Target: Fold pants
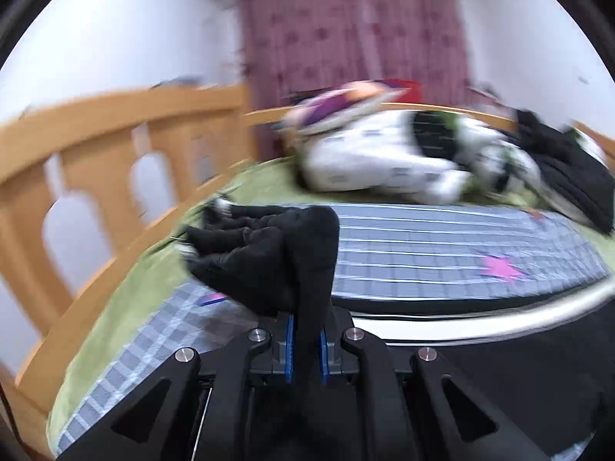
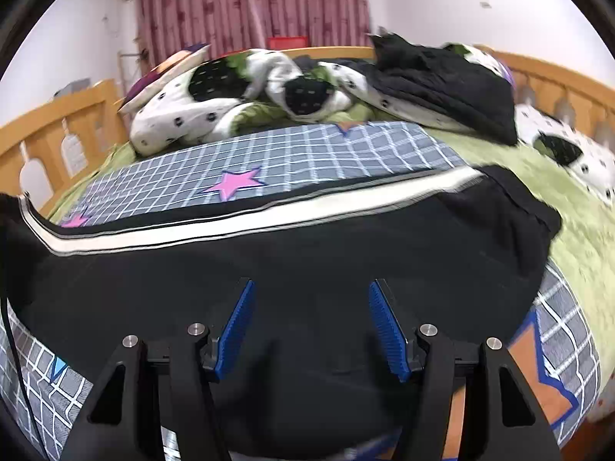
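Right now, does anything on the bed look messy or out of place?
Yes. The black pants lie flat, but one end is bunched up in the shut left gripper. The right gripper hovers open over them. Behind, a spotted quilt and dark clothes sit in rumpled heaps.

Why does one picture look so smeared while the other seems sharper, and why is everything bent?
Left wrist view: heavy motion blur smears the headboard and bedding, though the left gripper clamping the black pants stays crisp. Right wrist view: mostly sharp, blurring toward the right edge. Both: fisheye lenses curve straight lines.
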The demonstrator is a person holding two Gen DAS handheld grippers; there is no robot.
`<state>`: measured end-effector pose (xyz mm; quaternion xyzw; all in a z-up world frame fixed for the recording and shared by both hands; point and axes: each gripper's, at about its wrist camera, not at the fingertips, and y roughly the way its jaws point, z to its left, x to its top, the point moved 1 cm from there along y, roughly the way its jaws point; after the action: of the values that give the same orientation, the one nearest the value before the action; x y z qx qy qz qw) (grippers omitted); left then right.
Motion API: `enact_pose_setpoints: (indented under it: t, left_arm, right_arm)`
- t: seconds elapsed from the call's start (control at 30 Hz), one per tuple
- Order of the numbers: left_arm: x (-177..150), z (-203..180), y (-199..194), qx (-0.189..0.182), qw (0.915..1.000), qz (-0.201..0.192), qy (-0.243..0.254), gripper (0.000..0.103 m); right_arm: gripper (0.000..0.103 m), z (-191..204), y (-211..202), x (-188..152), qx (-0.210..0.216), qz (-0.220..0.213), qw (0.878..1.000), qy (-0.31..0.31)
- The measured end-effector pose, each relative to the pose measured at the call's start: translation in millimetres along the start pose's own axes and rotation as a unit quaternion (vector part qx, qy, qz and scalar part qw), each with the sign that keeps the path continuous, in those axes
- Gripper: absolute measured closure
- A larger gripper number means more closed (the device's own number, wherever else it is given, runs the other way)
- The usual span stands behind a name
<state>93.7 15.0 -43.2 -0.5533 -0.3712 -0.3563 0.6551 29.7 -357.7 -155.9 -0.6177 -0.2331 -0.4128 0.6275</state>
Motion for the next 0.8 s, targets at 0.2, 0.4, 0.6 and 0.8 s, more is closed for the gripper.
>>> enact_pose_setpoints:
  t: [0.2,0.4,0.6,0.8]
  left_arm:
    - [-44.6,-144.9,-9.9,-0.115,0.9893,0.032,0.083,0.094]
    - [-128.9,-235.5,-8.4,-0.184,0.9640,0.116,0.153,0.094]
    - [-118.2,-210.0,-18.6,-0.239,0.9525,0.140,0.127,0.081]
    - [-123.7,-128.4,-24.1,-0.268,0.9511,0.147,0.043,0.068]
  right_arm:
    - [0.042,-42.9,-15.6,-4.2,-0.031,-0.022,0.999,0.029]
    - [0.042,-82.1,-24.8,-5.7,-0.039,-0.031,0.996,0.079]
    - [0.042,-94.2,-21.7,-4.4,-0.021,-0.023,0.993,0.117]
    - [0.042,-57.1,-13.6,1.6,0.021,-0.006,0.996,0.086]
